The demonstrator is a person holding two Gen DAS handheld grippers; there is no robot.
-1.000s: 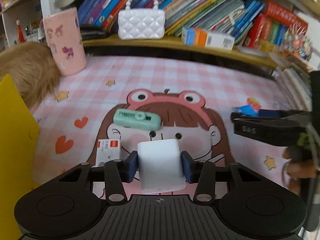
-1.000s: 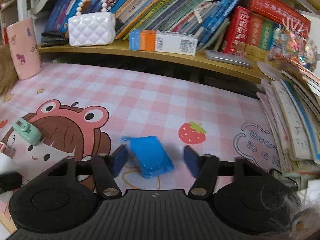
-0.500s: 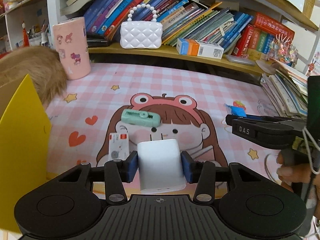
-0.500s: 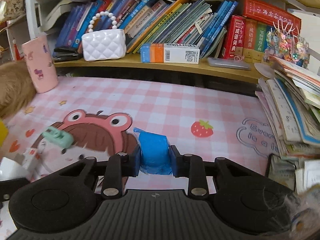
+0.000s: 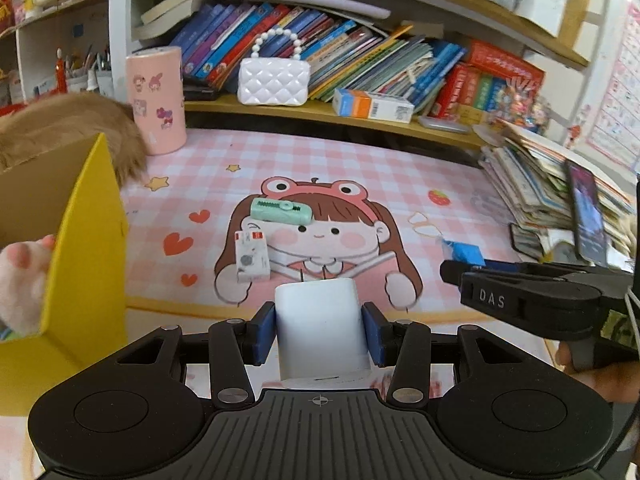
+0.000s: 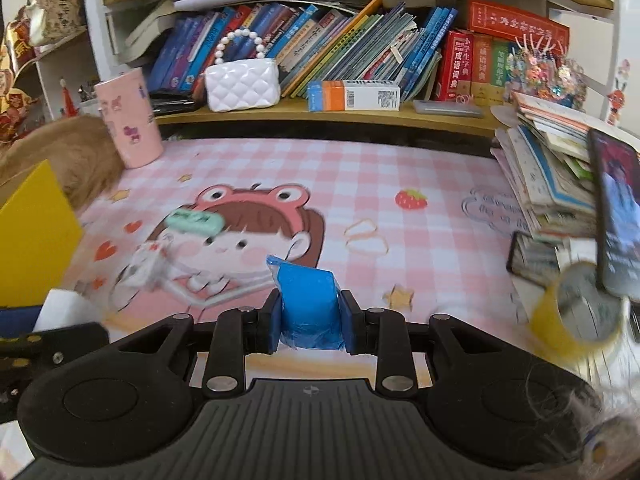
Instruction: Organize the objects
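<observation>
the left gripper is closed snugly on a white block, its blue pads pressed against both flat sides, and the block is held above the near edge of the pink mat on the desk. close to its left stands a yellow box, open at the top, whose right wall and upright corner edge crowd that side; a pink plush paw shows over the box's near rim. ahead of this gripper and slightly left, a small white card packet lies flat on the mat, and just beyond it lies a mint green stapler, the two near each other but apart. the mat further ahead lies open up to the shelf, where a white purse sits. a pink cup stands far ahead to the left, next to a brown furry thing.

the right gripper is closed narrowly on a blue packet, which sticks up between its pads, raised over the mat. from the left wrist camera this gripper reaches in from the right, well apart from the left one. ahead of it and a bit to the right lie two loose rubber bands. on its right side a roll of yellow tape, blurred, sits close, and behind that a leaning pile of books with a dark phone propped against it closes off that edge of the desk. the stretch of mat ahead toward the strawberry print is open.
</observation>
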